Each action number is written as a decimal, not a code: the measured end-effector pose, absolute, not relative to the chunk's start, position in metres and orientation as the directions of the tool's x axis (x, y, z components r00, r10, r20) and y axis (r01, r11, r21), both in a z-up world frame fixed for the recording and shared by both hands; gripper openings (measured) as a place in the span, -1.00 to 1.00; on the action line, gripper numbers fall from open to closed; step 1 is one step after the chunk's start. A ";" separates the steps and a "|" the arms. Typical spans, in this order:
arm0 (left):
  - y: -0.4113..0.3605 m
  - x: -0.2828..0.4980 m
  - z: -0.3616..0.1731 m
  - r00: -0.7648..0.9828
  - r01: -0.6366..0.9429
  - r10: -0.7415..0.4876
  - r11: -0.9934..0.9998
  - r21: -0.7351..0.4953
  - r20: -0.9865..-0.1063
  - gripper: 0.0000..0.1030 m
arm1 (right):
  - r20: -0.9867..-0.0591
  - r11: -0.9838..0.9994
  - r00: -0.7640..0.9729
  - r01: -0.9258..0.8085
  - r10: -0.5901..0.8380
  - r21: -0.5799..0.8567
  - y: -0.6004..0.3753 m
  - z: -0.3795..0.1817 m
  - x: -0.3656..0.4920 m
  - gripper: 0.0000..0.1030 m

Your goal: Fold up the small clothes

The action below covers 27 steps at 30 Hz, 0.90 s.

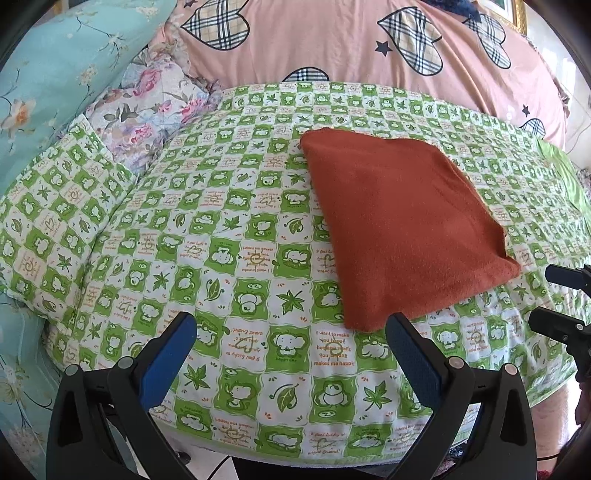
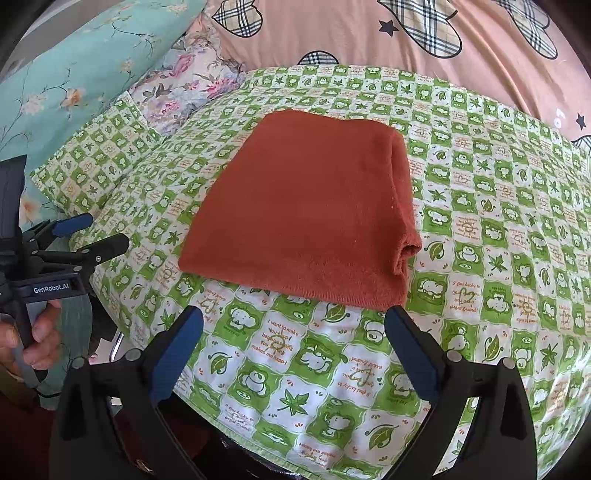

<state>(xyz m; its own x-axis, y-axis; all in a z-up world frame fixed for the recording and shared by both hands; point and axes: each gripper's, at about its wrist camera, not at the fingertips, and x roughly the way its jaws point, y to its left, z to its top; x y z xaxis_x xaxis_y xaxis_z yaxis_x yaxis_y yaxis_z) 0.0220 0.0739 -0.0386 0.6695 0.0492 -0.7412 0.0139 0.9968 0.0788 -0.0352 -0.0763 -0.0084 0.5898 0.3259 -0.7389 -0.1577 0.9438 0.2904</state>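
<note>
Fingers of left gripper and right gripper spread wide, empty, near folded orange garment.

The work surface is covered with a green and white checked sheet printed with small cartoon animals, leaves and short orange lines of writing. Behind it lies a large pink quilt with plaid hearts and dark stars. At the left there is a pale turquoise bedding with a flower pattern, and beside it a ruffled cushion with pink and purple flowers. A pillow in the same green check lies at the left edge. The light is bright and even (it looks like daylight). At the top right corner a gilded frame is partly visible.
</note>
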 end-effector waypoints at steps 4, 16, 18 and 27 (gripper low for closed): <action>0.073 0.020 -0.032 0.685 0.015 0.054 0.996 0.088 -0.726 0.99 | -0.733 0.946 0.599 -0.170 0.322 0.277 -0.076 0.001 -0.035 0.93; 0.067 0.022 -0.030 0.687 0.044 0.041 0.994 0.097 -0.726 0.99 | -0.733 0.954 0.611 -0.159 0.299 0.256 -0.082 0.001 -0.030 0.99; 0.065 0.023 -0.034 0.682 0.047 0.041 0.994 0.100 -0.730 0.99 | -0.736 0.954 0.609 -0.145 0.296 0.263 -0.084 -0.004 -0.028 0.99; 0.059 0.029 -0.044 0.684 0.064 0.012 0.995 0.077 -0.729 0.99 | -0.737 0.957 0.616 -0.118 0.279 0.264 -0.086 -0.020 -0.023 0.99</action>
<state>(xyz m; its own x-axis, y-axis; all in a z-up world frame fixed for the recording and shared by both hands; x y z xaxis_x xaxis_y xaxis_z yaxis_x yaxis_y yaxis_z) 0.0287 0.0589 -0.0441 0.6844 0.0122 -0.7290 0.0640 0.9950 0.0768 -0.0234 -0.0856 -0.0195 0.6161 0.2790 -0.7366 -0.1177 0.9573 0.2641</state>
